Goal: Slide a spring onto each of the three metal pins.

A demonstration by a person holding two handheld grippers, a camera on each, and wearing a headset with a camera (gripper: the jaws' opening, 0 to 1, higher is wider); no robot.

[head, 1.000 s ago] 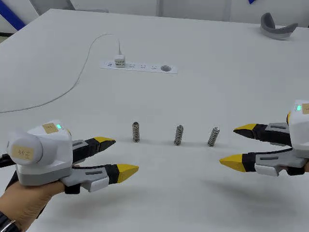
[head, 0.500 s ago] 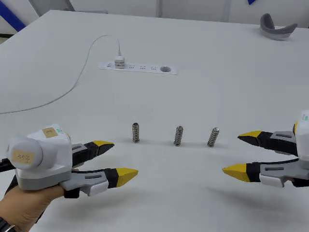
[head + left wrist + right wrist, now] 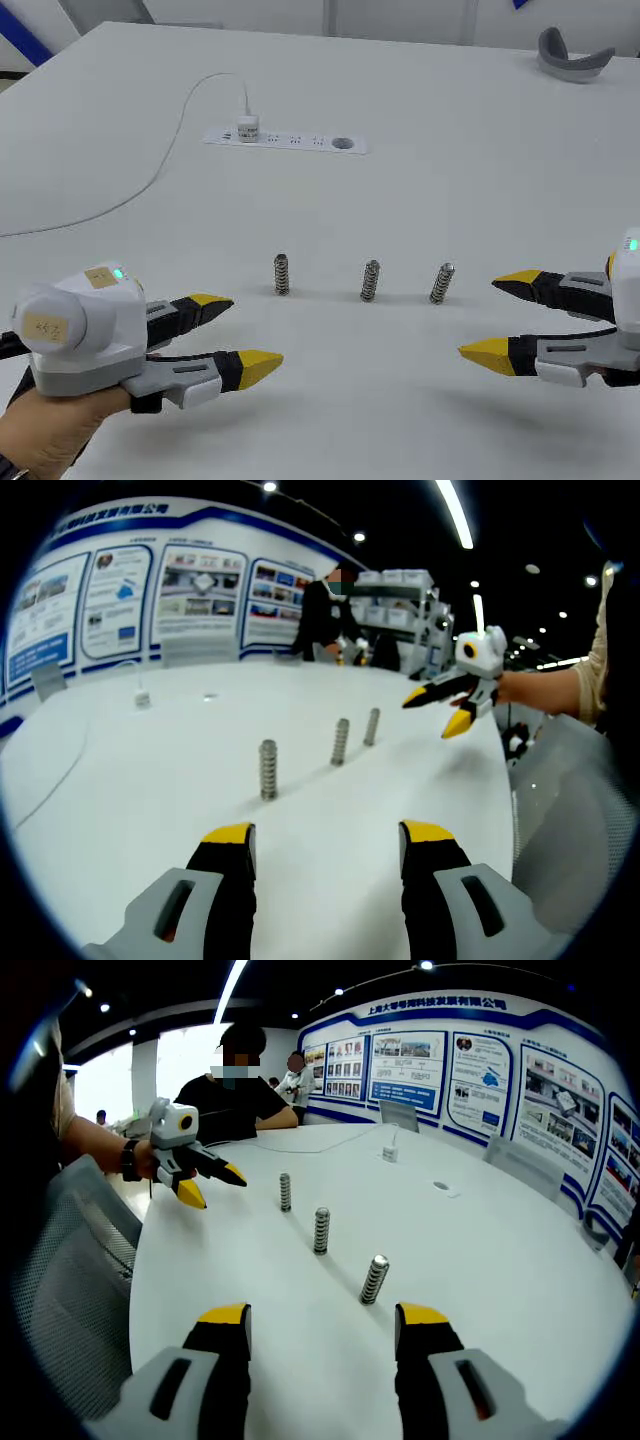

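**A:** How do the tongs sit in the head view?

**B:** The left tongs are low on the left with jaws wide, gripping nothing. The right tongs are low on the right, equally wide and bare. Both point inward over the white table.

**A:** And the springs?

**B:** Three springs stand in a row between the two sets of tips and a little farther back, touching neither. The right one leans slightly.

**A:** What else is on the table?

**B:** There is a power strip farther back. A white plug sits in it, and a cable curves off to the left. A grey band lies at the far right corner.

**A:** The left gripper view?

**B:** Its own jaws rise wide apart at the bottom. The springs line up ahead and run off to the right. The right tongs hang open beyond the farthest spring. Posters cover the wall, and a standing person is at the back.

**A:** The right gripper view?

**B:** The jaws are wide here too. The nearest spring stands ahead of the gap, and the others recede to the left. The left tongs are open beyond the farthest one. A seated person is behind them.
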